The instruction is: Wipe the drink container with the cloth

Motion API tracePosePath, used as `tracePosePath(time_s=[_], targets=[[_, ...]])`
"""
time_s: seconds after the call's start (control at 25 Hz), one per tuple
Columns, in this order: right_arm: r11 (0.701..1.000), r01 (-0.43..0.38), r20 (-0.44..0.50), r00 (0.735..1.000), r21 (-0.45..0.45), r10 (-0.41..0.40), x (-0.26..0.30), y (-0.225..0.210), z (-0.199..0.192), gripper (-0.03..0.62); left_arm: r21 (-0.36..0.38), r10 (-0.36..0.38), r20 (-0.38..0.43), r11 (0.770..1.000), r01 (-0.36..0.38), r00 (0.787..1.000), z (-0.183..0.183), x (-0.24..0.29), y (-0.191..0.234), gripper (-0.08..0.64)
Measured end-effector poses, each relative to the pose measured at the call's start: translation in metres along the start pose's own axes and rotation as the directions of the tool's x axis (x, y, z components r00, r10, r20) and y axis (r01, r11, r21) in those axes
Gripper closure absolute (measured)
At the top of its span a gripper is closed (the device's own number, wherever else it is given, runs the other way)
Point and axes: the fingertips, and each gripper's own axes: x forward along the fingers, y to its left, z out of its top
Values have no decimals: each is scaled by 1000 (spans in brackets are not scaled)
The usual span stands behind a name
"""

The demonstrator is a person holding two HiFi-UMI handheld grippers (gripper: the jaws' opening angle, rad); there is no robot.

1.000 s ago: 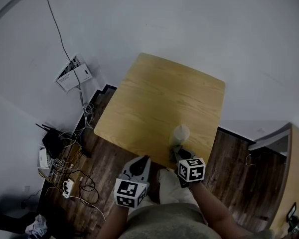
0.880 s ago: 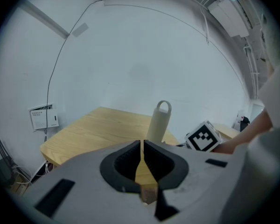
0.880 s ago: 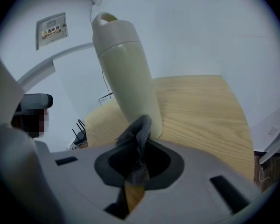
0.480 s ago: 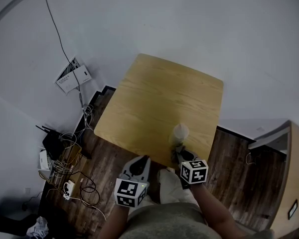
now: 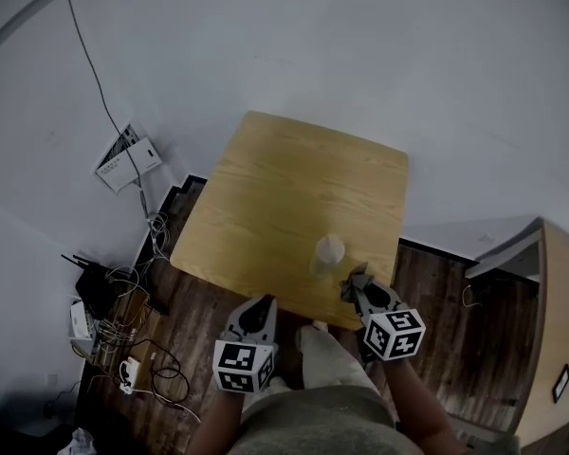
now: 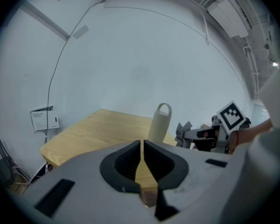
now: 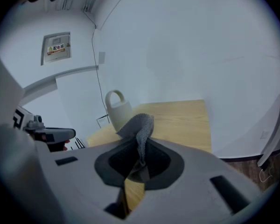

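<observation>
A white drink container (image 5: 329,252) with a loop handle stands upright near the front edge of the wooden table (image 5: 284,188). My right gripper (image 5: 357,288) hovers just to its right, shut on a crumpled grey cloth (image 5: 353,280) that sticks up out of the jaws. In the right gripper view the cloth (image 7: 138,125) hangs in front of the container (image 7: 117,110), apart from it. My left gripper (image 5: 259,312) is shut and empty, off the table's front edge. From the left gripper view (image 6: 143,149) the container (image 6: 159,124) and the cloth (image 6: 183,131) show ahead.
A tangle of cables and small devices (image 5: 114,301) lies on the dark wood floor at the left. A white box (image 5: 123,159) is fixed low on the wall. A wooden cabinet (image 5: 561,330) stands at the right.
My right gripper has lifted with the cloth and moved from in front of the container to its right side. The left gripper has stayed put.
</observation>
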Motion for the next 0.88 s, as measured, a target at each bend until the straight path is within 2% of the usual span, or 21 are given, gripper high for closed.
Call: tracePosePath(time_s=[0.52, 0.88], targets=[[998, -51, 82, 995, -35, 53, 4, 2, 63, 566, -4, 23, 3, 1000, -23, 1000, 4, 9, -2, 540], [996, -57, 40, 997, -65, 60, 26, 4, 62, 566, -19, 28, 2, 999, -28, 1000, 5, 14, 0, 540]])
